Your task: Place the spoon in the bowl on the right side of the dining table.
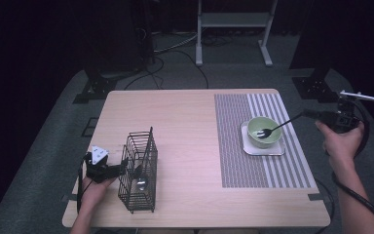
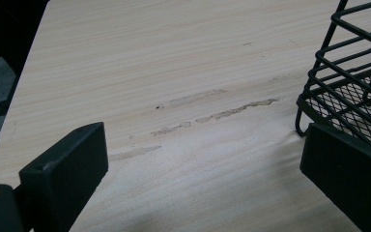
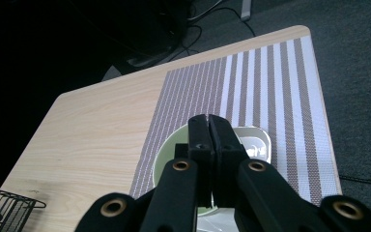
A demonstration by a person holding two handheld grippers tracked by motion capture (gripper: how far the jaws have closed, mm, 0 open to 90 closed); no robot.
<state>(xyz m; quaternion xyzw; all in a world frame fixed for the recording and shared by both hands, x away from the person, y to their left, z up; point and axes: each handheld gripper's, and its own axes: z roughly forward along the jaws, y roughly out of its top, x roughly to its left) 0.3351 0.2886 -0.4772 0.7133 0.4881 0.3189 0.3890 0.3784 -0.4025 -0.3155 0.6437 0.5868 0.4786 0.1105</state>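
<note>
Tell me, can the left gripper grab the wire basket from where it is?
Probably yes. The left gripper sits open right beside the basket, with one jaw by its lower corner and nothing between them.

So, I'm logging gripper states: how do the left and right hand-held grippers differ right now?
The left hand-held gripper has its jaws wide apart beside the wire basket; the right hand-held gripper is shut on a spoon reaching into the green bowl. Both are black.
</note>
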